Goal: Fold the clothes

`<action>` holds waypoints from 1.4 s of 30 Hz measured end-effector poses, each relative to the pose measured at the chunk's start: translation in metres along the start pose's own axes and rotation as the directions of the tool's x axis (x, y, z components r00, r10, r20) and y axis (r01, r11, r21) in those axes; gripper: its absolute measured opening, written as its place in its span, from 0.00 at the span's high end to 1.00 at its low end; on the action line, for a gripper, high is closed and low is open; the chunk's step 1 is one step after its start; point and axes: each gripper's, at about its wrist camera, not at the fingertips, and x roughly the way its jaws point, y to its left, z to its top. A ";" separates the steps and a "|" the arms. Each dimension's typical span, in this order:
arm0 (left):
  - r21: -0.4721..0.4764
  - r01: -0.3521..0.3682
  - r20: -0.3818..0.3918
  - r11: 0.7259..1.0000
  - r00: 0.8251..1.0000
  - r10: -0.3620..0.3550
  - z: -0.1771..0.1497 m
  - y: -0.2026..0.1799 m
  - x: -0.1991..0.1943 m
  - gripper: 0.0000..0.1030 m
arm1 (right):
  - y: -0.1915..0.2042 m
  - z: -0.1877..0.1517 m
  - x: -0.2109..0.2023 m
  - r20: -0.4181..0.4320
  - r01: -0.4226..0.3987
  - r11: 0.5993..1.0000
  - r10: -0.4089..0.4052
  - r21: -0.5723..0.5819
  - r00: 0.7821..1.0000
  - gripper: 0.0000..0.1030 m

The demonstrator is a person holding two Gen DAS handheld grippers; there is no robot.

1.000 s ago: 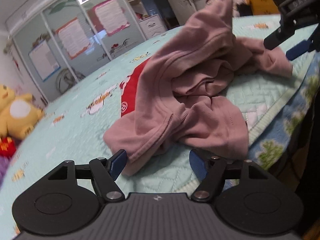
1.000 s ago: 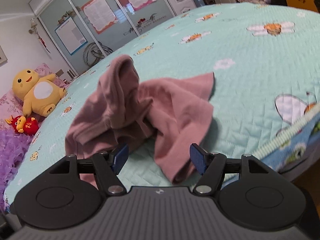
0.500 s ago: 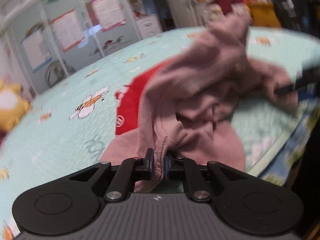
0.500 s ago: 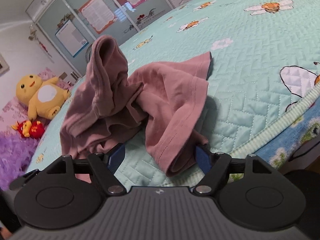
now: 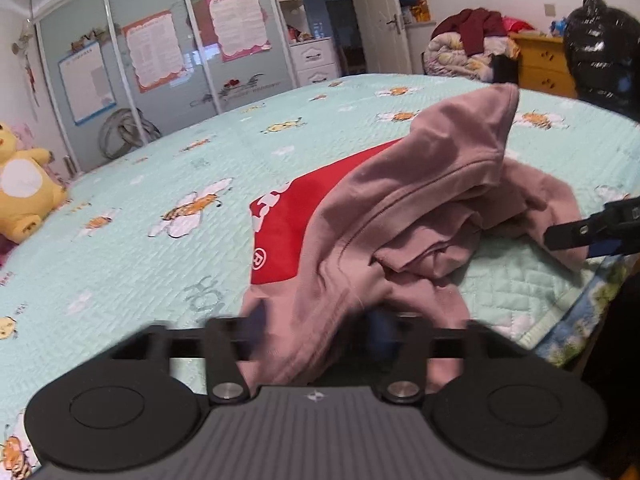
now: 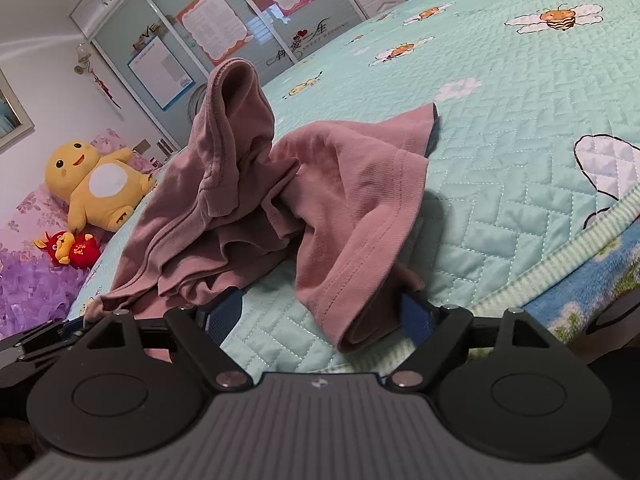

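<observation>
A crumpled mauve shirt (image 5: 420, 208) lies heaped on the mint quilted bed (image 5: 160, 184), partly over a red garment (image 5: 288, 224). In the left wrist view my left gripper (image 5: 320, 328) has its jaws apart, blurred, with a fold of the shirt hanging between them. In the right wrist view the same shirt (image 6: 248, 184) lies in front, and my right gripper (image 6: 320, 312) is open with the sleeve hem (image 6: 360, 280) between its blue pads. The right gripper also shows at the right edge of the left wrist view (image 5: 592, 232).
A yellow plush toy (image 6: 96, 184) and a small red toy (image 6: 74, 248) sit at the bed's far left. Sliding wardrobe doors (image 5: 160, 64) stand behind the bed. A black bag (image 5: 600, 64) and a yellow dresser (image 5: 548, 64) are at the back right. The bed edge (image 6: 560, 264) runs close on the right.
My left gripper shut on a fold of the shirt half a second ago and has now opened, the fold still between its jaws. My right gripper moved in around the sleeve hem.
</observation>
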 end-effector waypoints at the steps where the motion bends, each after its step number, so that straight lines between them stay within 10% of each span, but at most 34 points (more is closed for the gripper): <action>1: 0.011 -0.003 -0.003 1.000 1.000 0.003 0.001 -0.002 0.001 0.32 | -0.001 0.000 0.000 0.000 -0.002 1.000 0.002 0.000 1.000 0.19; 17: -0.031 0.007 -0.094 0.999 0.995 -0.010 -0.008 0.000 0.012 0.33 | -0.006 0.001 -0.002 -0.009 -0.010 0.999 0.011 0.039 1.000 0.18; 20: -0.074 0.018 -0.058 0.997 0.998 -0.022 0.003 0.010 0.008 0.83 | -0.004 0.000 0.000 -0.009 -0.013 0.999 0.013 0.032 1.000 0.13; 23: -0.120 0.040 0.014 0.992 0.999 -0.038 0.015 0.022 -0.006 0.93 | -0.003 0.000 0.002 -0.011 -0.019 1.000 0.019 0.020 1.000 0.07; 32: -0.198 0.059 0.266 0.978 0.964 -0.004 0.058 0.053 -0.071 0.95 | 0.000 -0.001 0.005 -0.015 -0.032 0.999 0.032 -0.011 0.999 0.03; 42: -0.183 -0.008 0.029 0.983 0.999 0.014 0.003 0.044 -0.014 0.82 | -0.005 0.001 -0.006 0.024 -0.084 0.996 0.083 0.043 0.996 0.02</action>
